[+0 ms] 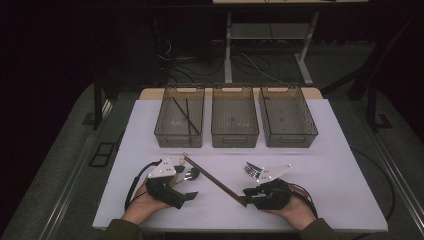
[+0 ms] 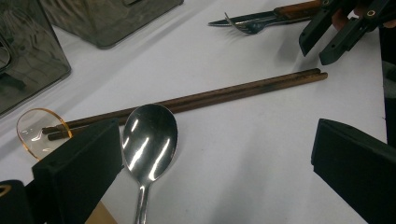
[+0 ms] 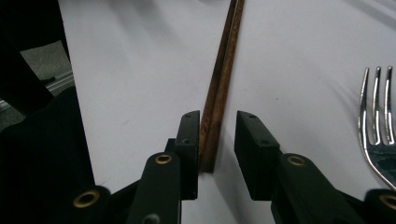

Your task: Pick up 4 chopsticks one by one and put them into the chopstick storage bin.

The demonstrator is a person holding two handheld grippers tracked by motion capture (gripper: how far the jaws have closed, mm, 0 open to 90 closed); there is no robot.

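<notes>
The room is dark beyond the lit white table [image 1: 320, 165], with cables and a desk frame on the floor behind it; along the table's far side stand three smoky plastic bins in a row, the left bin [image 1: 179, 122] holding a pair of dark sticks laid slantwise, the middle bin [image 1: 235, 120] and the right bin [image 1: 288, 120] beside it.

Nearer the person, a pair of brown chopsticks [image 1: 214, 180] lies side by side on the bare table, running diagonally from near the left hand toward the right hand; they rest flat, touching each other along their length.

The right gripper [image 1: 247, 192] sits at the near end of the chopsticks; in the right gripper view its jaws stand narrow with the chopstick ends [image 3: 215, 140] between them, one jaw touching the wood and the other a little apart from it, so nothing is clamped.

The left gripper [image 1: 186, 195] rests low on the table with its jaws wide apart and nothing held; in the left gripper view a spoon [image 2: 149, 142] lies between them, its bowl just beside the chopsticks.

A fork [image 3: 376, 135] lies near the right gripper, and a table knife [image 2: 261, 17] next to it; a small amber glass ring [image 2: 37, 133] sits at the far tips of the chopsticks.
</notes>
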